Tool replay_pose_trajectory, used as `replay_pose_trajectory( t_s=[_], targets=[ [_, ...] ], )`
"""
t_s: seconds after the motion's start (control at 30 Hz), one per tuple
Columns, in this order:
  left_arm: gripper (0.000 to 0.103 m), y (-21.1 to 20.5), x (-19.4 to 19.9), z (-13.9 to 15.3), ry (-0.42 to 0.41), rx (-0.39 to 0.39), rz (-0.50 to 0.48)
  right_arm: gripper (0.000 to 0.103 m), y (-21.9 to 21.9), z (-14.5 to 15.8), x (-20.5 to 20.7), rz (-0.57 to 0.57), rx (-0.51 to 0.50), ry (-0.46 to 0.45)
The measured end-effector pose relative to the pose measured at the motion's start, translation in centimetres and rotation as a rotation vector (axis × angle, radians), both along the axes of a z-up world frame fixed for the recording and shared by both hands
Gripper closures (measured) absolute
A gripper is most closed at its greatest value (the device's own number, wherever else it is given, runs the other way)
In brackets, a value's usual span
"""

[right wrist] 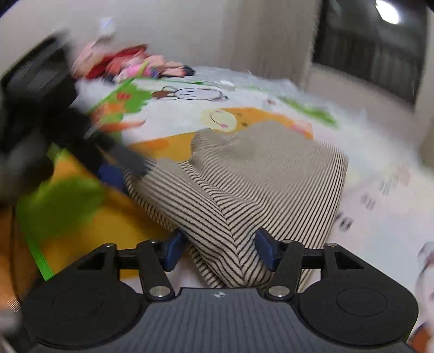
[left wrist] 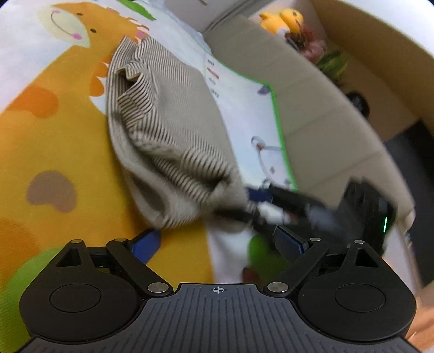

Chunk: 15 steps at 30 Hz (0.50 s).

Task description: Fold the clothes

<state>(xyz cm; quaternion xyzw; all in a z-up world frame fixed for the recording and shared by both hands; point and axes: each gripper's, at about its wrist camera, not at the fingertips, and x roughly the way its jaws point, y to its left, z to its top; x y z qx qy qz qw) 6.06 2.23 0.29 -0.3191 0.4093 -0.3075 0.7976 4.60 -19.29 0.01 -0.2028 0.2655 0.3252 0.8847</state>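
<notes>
A beige garment with thin dark stripes [left wrist: 168, 130] lies bunched on a cartoon play mat [left wrist: 48, 146]. My left gripper [left wrist: 219, 241] stands open just short of the garment's near edge, with nothing between its blue pads [left wrist: 146, 244]. In the right wrist view a thick fold of the striped garment [right wrist: 225, 233] fills the space between my right gripper's [right wrist: 221, 251] blue pads [right wrist: 267, 251], which are shut on it. The right gripper [left wrist: 271, 214] shows blurred in the left wrist view, holding the garment's corner. The left gripper [right wrist: 119, 165] appears blurred at the cloth's left edge.
The mat's green edge [left wrist: 282, 141] borders bare pale floor [left wrist: 312, 108]. Yellow plush toys [left wrist: 284, 19] sit by the wall. A heap of pink and red clothes or toys [right wrist: 130, 65] lies at the mat's far end. A curtain and dark window [right wrist: 366, 49] are at the back right.
</notes>
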Motion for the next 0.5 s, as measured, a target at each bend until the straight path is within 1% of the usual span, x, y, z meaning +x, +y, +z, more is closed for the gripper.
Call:
replay_pose_trajectory(
  t_s=[0.07,0.1,0.17,0.27,0.3,0.37,0.4,0.43,0.47,0.5],
  targets=[
    [0.010,0.4,0.7,0.1,0.009,-0.042,0.033,0.035,0.8,0.2,-1.5,0.039,-0.065,-0.106],
    [0.010,0.6,1.0,0.3,0.011,-0.057,0.043,0.033,1.1,0.3,-2.2,0.055,-0.090,-0.154],
    [0.010,0.7,1.4,0.5,0.013,-0.077,0.053,0.028,2.1,0.2,-2.6,0.080,-0.127,-0.197],
    [0.009,0.5,2.1,0.9,0.009,-0.089,0.059,0.027,3.9,-0.8,-2.6,0.117,-0.194,-0.236],
    [0.009,0.4,2.3,0.9,0.008,-0.096,0.062,0.027,4.6,-1.4,-2.6,0.134,-0.232,-0.258],
    [0.008,0.3,2.6,0.8,0.013,-0.118,0.073,0.028,5.8,-2.8,-2.6,0.164,-0.315,-0.332],
    [0.008,0.4,2.8,0.8,0.017,-0.131,0.078,0.031,6.4,-3.5,-2.6,0.179,-0.357,-0.379],
    [0.008,0.6,2.9,0.8,0.020,-0.144,0.083,0.053,6.8,-3.8,-2.4,0.176,-0.379,-0.406],
    [0.008,0.7,3.0,0.9,0.020,-0.152,0.087,0.063,7.0,-3.8,-1.9,0.154,-0.381,-0.393],
    [0.008,0.8,3.0,1.1,0.012,-0.146,0.089,0.064,6.9,-3.2,-1.1,0.132,-0.335,-0.335]
  ],
)
